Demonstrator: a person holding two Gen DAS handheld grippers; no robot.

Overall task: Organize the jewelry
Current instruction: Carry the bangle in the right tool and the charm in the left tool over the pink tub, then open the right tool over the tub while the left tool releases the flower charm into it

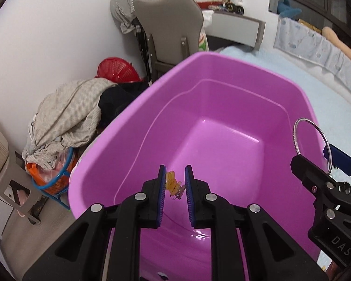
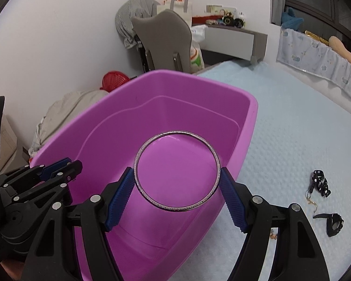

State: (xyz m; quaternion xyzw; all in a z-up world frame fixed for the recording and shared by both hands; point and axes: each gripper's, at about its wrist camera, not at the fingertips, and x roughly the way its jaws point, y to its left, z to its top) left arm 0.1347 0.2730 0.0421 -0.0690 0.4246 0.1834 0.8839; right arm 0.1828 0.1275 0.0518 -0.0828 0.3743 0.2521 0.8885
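Purple plastic fills both views — the tub (image 2: 243, 126) sits on the pale blue bed (image 2: 292, 128), and both your grippers hang over it. Your left gripper (image 1: 175, 182) has its jaws drawn close on a small orange-and-gold trinket (image 1: 172, 183) above the tub's near end. Your right gripper (image 2: 177, 185) clamps a silver bangle (image 2: 149, 144) across its width, the ring lying roughly flat above the tub's floor. To the right of the tub, on the bed, lie two black hair ties (image 2: 320, 182) — well apart from it.
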